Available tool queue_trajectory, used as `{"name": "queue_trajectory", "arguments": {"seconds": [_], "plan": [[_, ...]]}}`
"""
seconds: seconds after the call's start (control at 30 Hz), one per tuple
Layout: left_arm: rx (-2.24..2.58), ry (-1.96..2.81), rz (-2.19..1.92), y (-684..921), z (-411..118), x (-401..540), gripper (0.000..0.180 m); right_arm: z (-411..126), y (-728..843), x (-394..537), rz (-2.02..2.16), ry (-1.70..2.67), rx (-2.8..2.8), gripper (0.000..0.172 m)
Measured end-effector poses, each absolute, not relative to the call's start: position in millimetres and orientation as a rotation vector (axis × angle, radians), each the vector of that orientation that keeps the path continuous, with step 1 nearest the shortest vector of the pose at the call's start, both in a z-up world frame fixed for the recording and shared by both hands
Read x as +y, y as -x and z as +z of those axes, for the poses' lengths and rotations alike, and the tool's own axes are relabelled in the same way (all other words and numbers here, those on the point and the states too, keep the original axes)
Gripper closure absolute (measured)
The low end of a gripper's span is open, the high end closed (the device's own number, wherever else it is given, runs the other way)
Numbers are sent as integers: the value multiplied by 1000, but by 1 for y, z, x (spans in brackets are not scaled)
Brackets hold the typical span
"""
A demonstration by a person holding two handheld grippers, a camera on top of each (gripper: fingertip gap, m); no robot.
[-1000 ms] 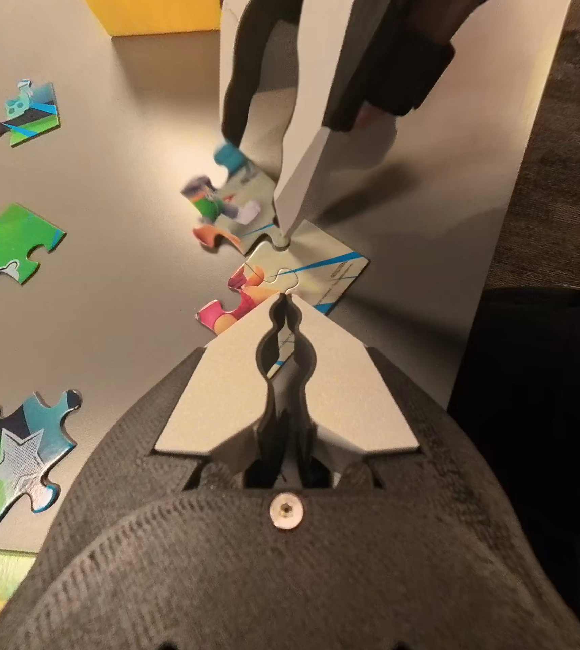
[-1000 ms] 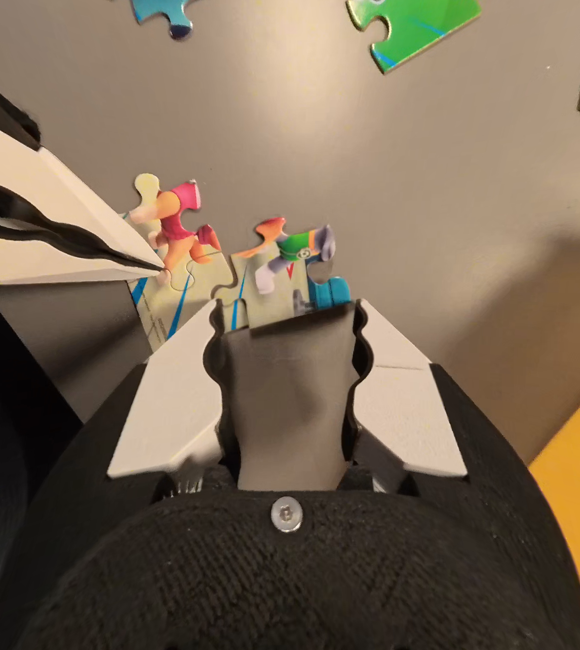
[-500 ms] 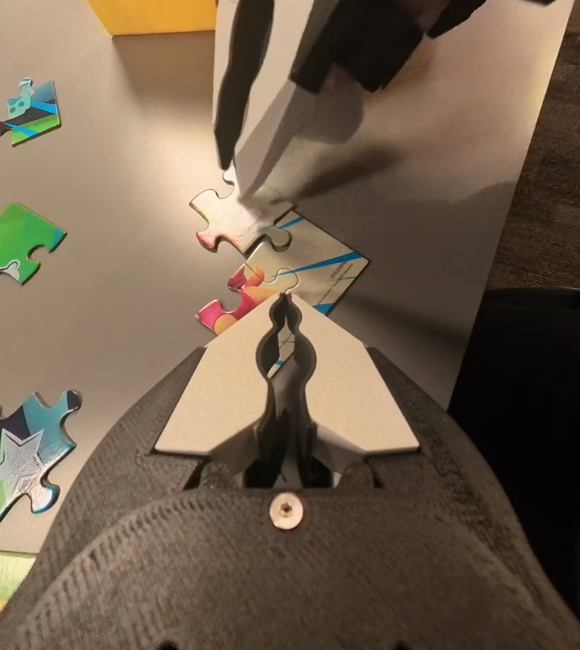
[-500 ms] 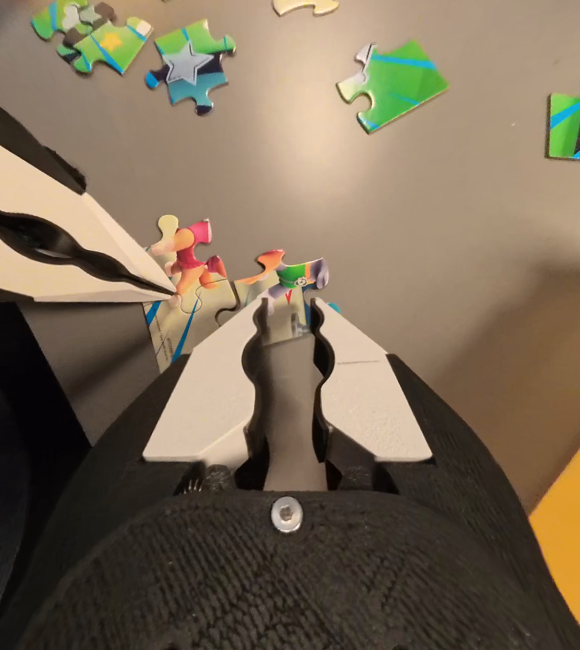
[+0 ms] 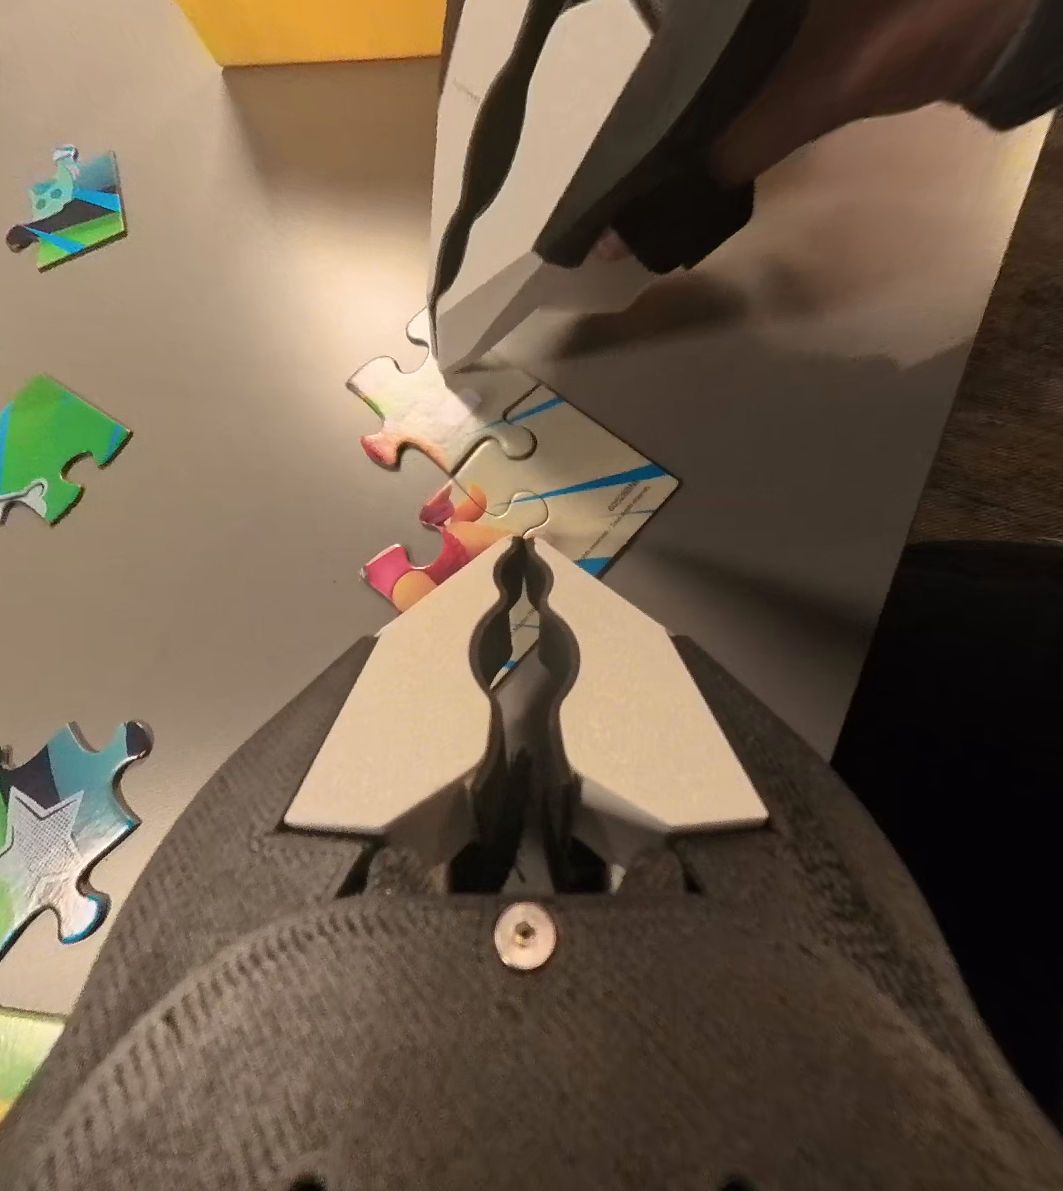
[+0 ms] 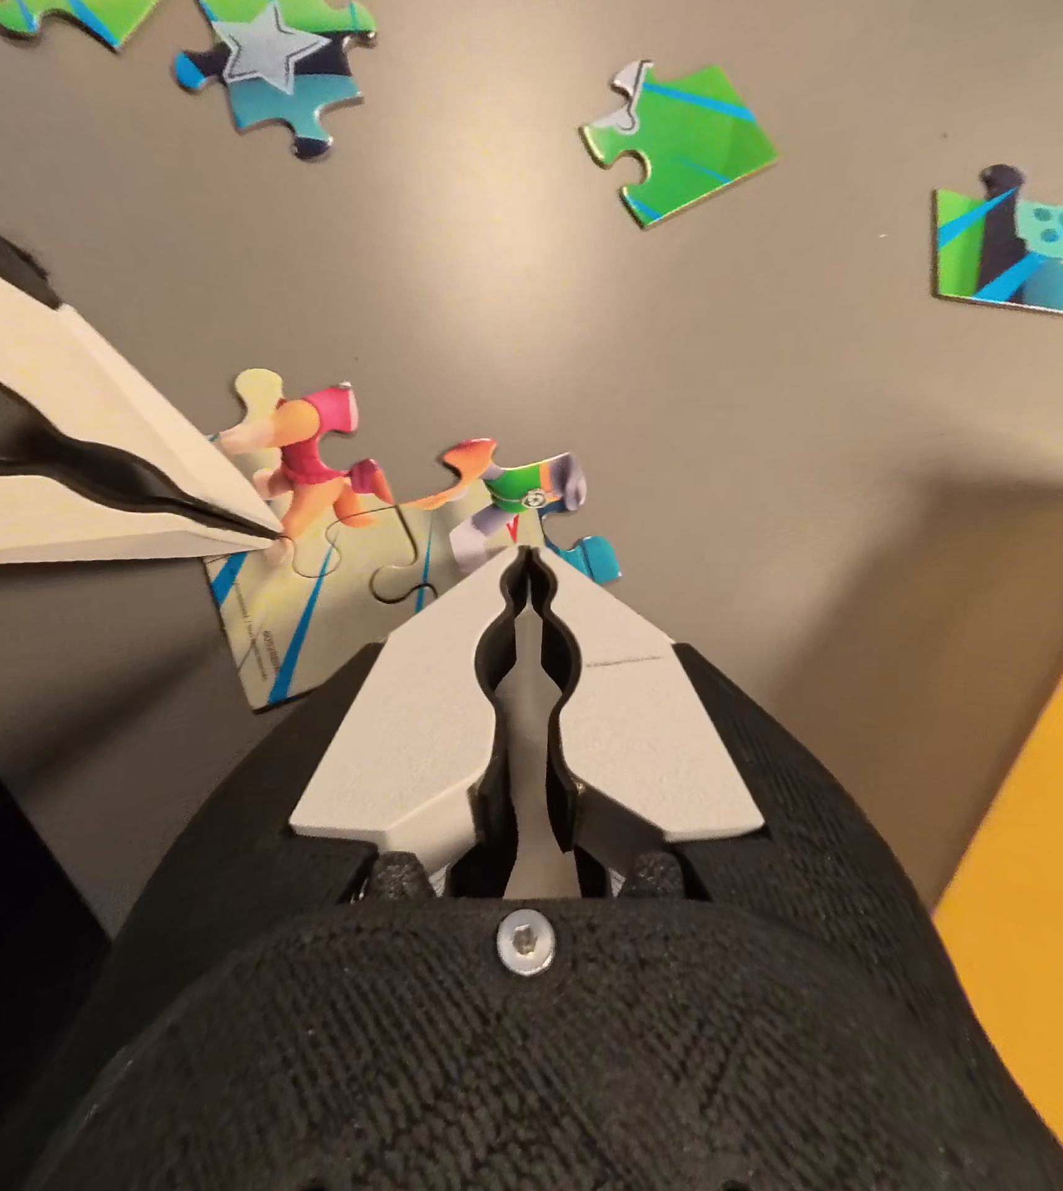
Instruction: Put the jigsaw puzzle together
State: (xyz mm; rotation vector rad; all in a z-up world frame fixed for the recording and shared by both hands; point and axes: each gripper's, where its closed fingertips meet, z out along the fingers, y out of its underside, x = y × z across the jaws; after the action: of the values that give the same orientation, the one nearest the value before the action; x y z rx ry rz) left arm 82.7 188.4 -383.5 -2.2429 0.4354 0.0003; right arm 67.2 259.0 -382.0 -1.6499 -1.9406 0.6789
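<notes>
The left gripper (image 5: 523, 540), white-fingered on a black textured body, has its jaws pressed together with nothing between them. Its tip rests on the pink-and-orange figure puzzle piece (image 5: 435, 561), at the seam with the pale corner puzzle piece with blue lines (image 5: 586, 496).

The right gripper (image 6: 525, 550) is of the same build. Its jaws are likewise pressed together and hold nothing. Its tip bears down on the puzzle piece with a green-shirted figure (image 6: 509, 499), which is interlocked with the corner piece beside it. The three joined pieces lie flat at the near edge of the grey matte tabletop (image 6: 741, 419).

Beyond the joined group, loose pieces lie well apart on the tabletop:
- a green puzzle piece with blue stripes (image 6: 677, 145);
- a blue-and-green puzzle piece with a silver star (image 6: 277, 71);
- a green puzzle piece with a teal figure and dark band (image 6: 1025, 251).

A yellow box (image 5: 322, 29) stands at the far side of the tabletop in the left wrist view. A dark-sleeved hand (image 5: 677, 213) grips the right gripper there.
</notes>
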Motion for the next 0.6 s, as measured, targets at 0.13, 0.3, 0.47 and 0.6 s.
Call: {"name": "queue_trajectory", "arguments": {"seconds": [0.13, 0.3, 0.47, 0.6], "plan": [[434, 2261, 21, -83, -384, 187, 180, -382, -67, 261, 629, 1611, -1945, 172], [396, 2272, 21, -82, -384, 187, 180, -369, -65, 257, 663, 1559, -1894, 172], [384, 2260, 15, -82, -384, 187, 180, -375, -78, 224, 861, 1619, -2026, 172], [383, 2260, -1, -83, -384, 187, 180, -383, -79, 221, 843, 1636, -2049, 172]]}}
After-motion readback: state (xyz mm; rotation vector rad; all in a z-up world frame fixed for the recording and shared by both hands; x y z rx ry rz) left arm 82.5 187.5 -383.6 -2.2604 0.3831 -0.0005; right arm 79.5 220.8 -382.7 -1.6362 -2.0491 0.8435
